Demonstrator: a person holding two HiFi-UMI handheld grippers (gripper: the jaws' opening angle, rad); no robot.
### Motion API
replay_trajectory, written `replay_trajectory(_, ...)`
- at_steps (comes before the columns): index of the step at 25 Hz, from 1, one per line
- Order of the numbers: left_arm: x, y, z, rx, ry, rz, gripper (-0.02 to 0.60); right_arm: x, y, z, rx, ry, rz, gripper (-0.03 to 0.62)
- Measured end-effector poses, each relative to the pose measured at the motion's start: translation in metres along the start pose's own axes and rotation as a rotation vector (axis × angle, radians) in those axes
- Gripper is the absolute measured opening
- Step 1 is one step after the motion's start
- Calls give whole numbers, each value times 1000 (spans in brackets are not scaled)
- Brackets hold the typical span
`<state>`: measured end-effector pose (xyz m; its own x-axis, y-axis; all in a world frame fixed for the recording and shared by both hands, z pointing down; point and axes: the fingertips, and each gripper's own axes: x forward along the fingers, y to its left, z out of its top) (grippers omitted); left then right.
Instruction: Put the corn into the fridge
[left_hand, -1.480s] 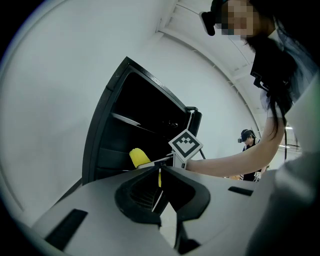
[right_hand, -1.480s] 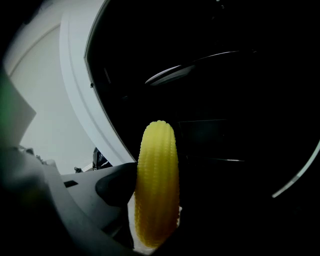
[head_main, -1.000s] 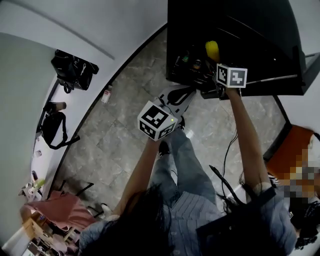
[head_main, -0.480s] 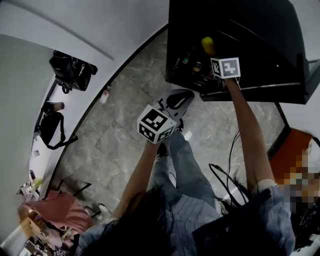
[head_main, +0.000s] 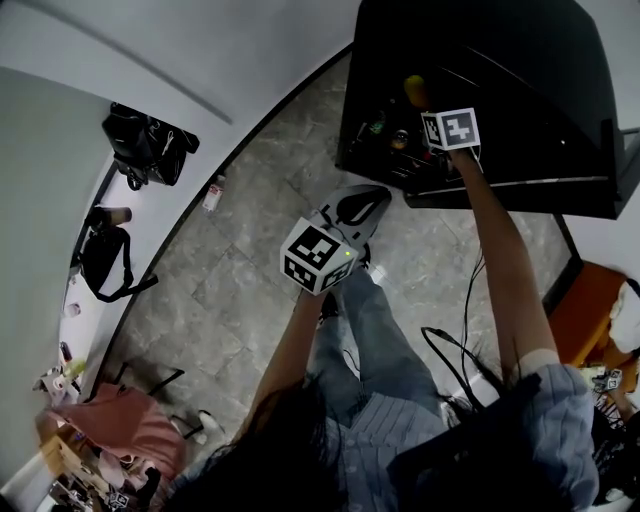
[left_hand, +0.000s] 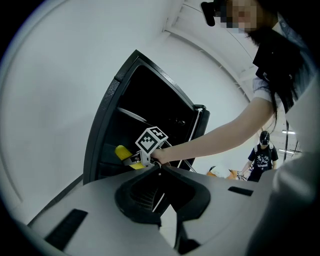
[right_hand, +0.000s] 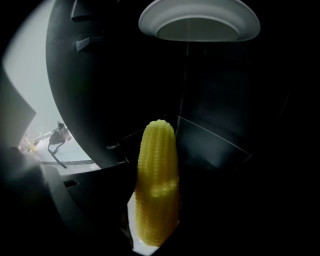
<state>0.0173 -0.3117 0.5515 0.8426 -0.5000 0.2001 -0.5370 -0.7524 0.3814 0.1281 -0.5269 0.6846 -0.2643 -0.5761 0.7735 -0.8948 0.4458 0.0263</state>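
Note:
A yellow corn cob (right_hand: 157, 185) stands upright in my right gripper (right_hand: 150, 231), which is shut on its lower end. The cob is inside the dark open black fridge (head_main: 520, 90), in front of a glass shelf (right_hand: 212, 142). In the head view the corn (head_main: 414, 90) pokes out beyond the right gripper's marker cube (head_main: 449, 129). The left gripper view shows the same corn (left_hand: 122, 152) at the fridge's (left_hand: 125, 125) opening. My left gripper (head_main: 362, 202) hangs over the floor in front of the fridge, jaws shut and holding nothing.
A white round dish (right_hand: 199, 20) sits high in the fridge. Small bottles (head_main: 385, 125) stand at its lower front. Black bags (head_main: 150, 140) lie on a white counter at left, a bottle (head_main: 212, 193) and cables (head_main: 450, 350) on the stone floor. Another person (left_hand: 261, 155) stands far off.
My right gripper has carried the corn a little deeper into the fridge. The left gripper has stayed about where it was.

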Motion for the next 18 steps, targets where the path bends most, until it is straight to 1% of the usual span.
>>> replay_trajectory(3,-3,3,-4,-14,-1,14,8,4,-2,-3,14,16,1,256)
replay_trajectory(8,-7,6,-11,-28,10,21,8,5,-2,0,-5,18,12,256)
replay_trajectory(13,-5,7,-16,-30,20,22,8,9,-9,8,-50,19,7,256)
replay_trajectory(18,-5,12,-21,-45,28,29,8,14,-16,11,-106,34,-27,256)
